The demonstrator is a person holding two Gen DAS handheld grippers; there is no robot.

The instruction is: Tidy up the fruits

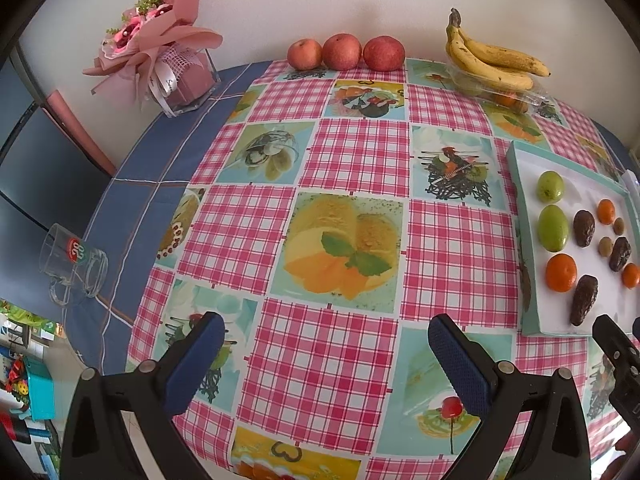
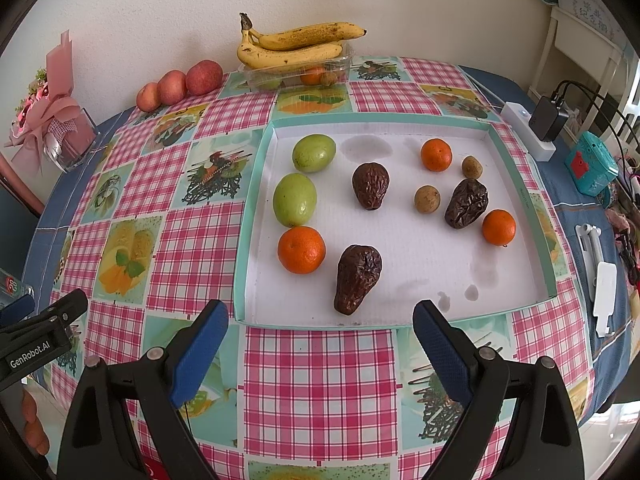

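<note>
Right wrist view: we see the tray (image 2: pixel 256 200) on the bench (image 2: pixel 320 380) holding two green fruits (image 2: pixel 295 199), three oranges (image 2: pixel 301 249), three dates (image 2: pixel 357 279) and two small brown fruits (image 2: pixel 427 199); the nearest date's narrow end points toward us. Right tongs (image 2: pixel 320 316) and left tongs (image 1: pixel 326 330) gape wide, empty.
</note>
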